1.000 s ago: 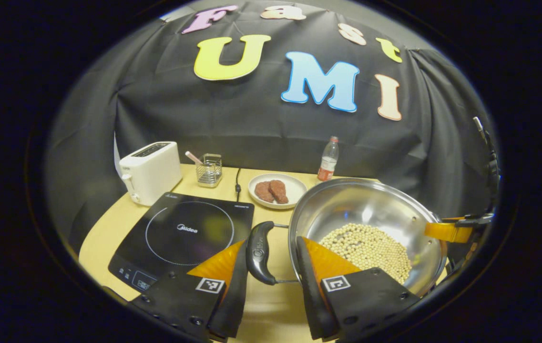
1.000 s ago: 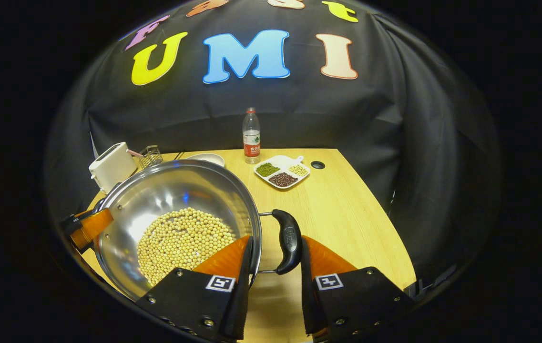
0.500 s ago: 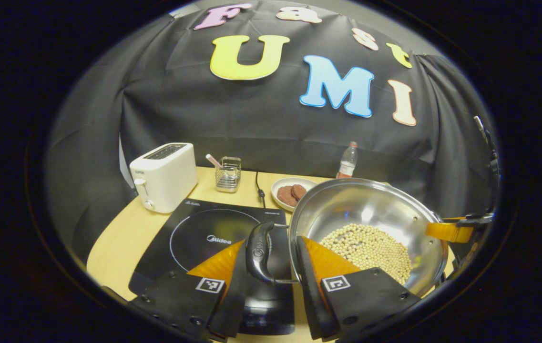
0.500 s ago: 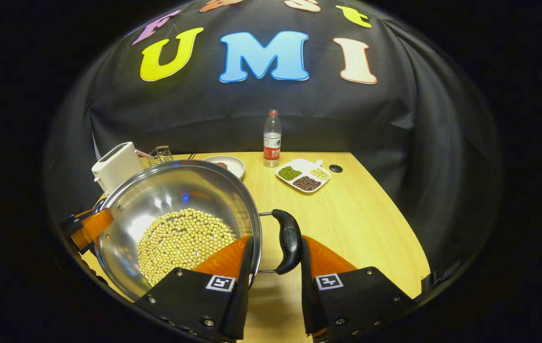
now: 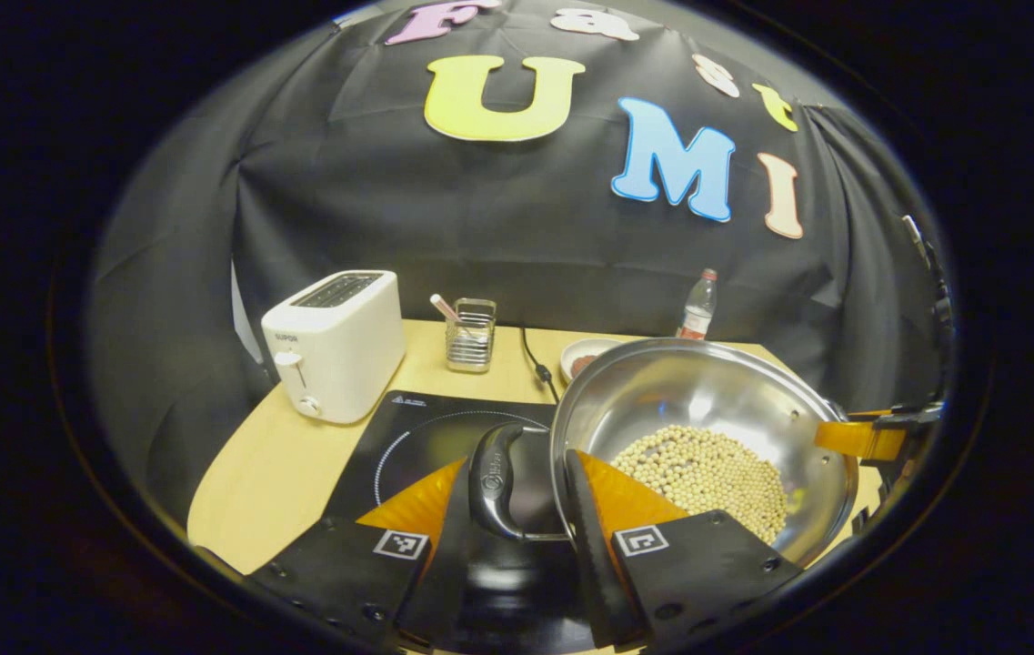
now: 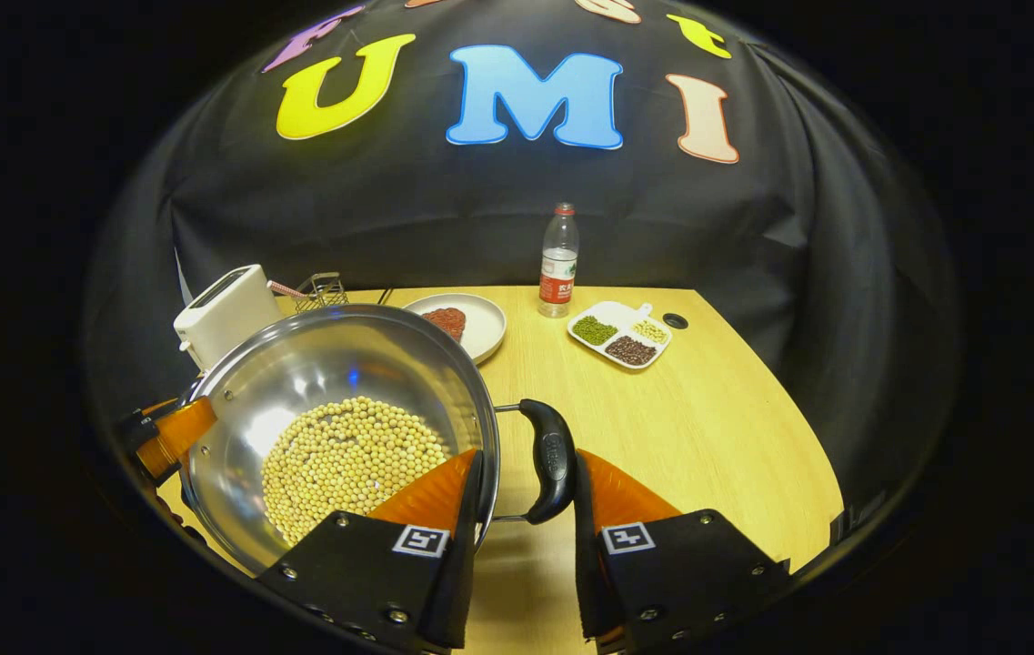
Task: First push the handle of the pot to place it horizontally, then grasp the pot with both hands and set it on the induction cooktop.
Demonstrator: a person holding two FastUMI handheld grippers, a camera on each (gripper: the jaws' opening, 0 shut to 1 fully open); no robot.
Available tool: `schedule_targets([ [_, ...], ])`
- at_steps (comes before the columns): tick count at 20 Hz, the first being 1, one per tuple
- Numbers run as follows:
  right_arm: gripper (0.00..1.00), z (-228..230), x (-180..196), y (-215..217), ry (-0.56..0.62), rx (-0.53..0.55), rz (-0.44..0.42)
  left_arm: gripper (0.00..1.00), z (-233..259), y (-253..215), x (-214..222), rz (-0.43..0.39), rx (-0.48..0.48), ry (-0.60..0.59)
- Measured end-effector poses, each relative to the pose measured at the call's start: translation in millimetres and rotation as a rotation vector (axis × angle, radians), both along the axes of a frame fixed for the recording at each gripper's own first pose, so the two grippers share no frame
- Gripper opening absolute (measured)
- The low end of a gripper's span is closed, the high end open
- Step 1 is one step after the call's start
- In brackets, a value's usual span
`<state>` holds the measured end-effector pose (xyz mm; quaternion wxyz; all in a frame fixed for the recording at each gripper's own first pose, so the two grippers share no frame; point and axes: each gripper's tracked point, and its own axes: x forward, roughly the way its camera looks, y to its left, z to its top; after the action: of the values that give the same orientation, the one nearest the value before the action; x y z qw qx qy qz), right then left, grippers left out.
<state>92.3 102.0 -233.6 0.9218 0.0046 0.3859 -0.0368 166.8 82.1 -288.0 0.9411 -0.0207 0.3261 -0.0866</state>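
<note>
A steel pot (image 5: 698,391) holding soybeans (image 5: 707,468) hangs level above the table, carried by both side handles. My left gripper (image 5: 517,491) is shut across the black left handle (image 5: 494,478), one finger outside it and the other inside the rim. Under that handle lies the black induction cooktop (image 5: 412,437). In the right gripper view the pot (image 6: 326,364) sits low on the left. My right gripper (image 6: 526,482) is shut across the right handle (image 6: 551,459) the same way. Each gripper shows at the pot's far rim: right gripper (image 5: 858,439), left gripper (image 6: 166,437).
A white toaster (image 5: 335,341) and a wire utensil holder (image 5: 469,335) stand behind the cooktop, whose cord (image 5: 535,359) runs back. A plate of meat (image 6: 466,327), a water bottle (image 6: 557,259) and a divided dish of beans (image 6: 621,332) sit at the back of the wooden table (image 6: 707,437).
Both grippers have carried the pot leftward. The cooktop has slid from the left side of the left gripper view to under the left handle; the plate and bottle shifted right in the right gripper view.
</note>
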Motion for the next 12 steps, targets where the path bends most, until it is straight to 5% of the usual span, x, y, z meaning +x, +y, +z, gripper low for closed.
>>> schedule_targets([
  [12,0.47,-10.9,36.2,80.3,0.012,0.012,0.058,0.60,-14.0,88.1,33.8,0.059,0.025,0.000],
])
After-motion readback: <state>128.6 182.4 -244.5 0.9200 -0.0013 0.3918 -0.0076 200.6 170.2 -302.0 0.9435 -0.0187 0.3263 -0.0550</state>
